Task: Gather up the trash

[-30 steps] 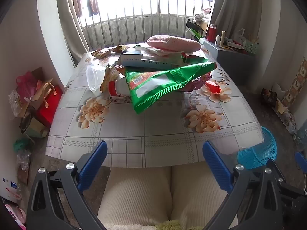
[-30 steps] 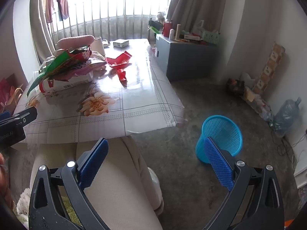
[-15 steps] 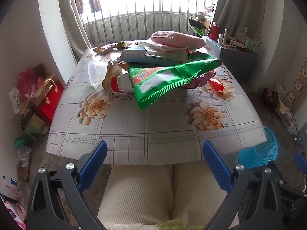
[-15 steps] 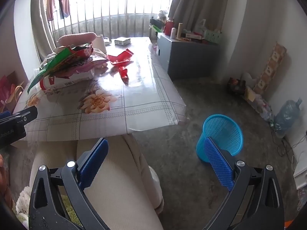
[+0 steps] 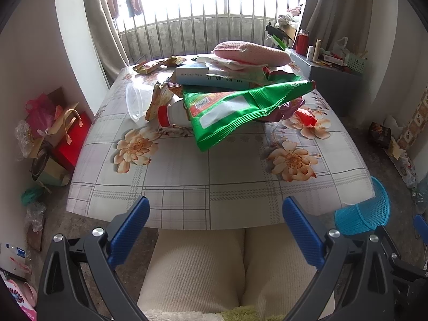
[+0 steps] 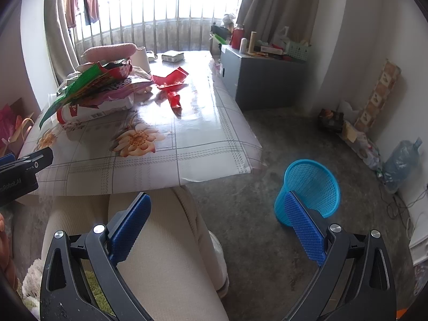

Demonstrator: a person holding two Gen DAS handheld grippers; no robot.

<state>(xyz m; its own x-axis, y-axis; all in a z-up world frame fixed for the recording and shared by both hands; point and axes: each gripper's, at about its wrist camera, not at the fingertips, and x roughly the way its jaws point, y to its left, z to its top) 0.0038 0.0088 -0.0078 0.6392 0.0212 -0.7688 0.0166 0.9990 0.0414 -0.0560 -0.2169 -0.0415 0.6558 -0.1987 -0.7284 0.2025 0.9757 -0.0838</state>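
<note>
A pile of trash lies mid-table: a green snack bag (image 5: 240,109), a white bottle with a red cap (image 5: 174,113), a clear plastic cup (image 5: 137,100), yellow wrappers (image 5: 157,64) and a red wrapper (image 5: 306,116). In the right wrist view the green bag (image 6: 88,85) and red wrappers (image 6: 171,80) show too. A blue mesh bin stands on the floor right of the table (image 6: 310,187), also in the left wrist view (image 5: 366,212). My left gripper (image 5: 214,230) is open and empty, short of the table's near edge. My right gripper (image 6: 216,224) is open and empty, above the person's lap.
The table (image 5: 214,187) has a floral plaid cloth. A book (image 5: 214,77) and a pink cushion (image 5: 251,53) top the pile. A grey cabinet (image 6: 264,80) stands at the right. Gift bags (image 5: 67,133) crowd the floor at the left. A water jug (image 6: 401,163) stands by the right wall.
Both grippers have edged slightly forward and tilted; the table looks a little nearer. Both stay open and empty. Nothing on the table moved.
</note>
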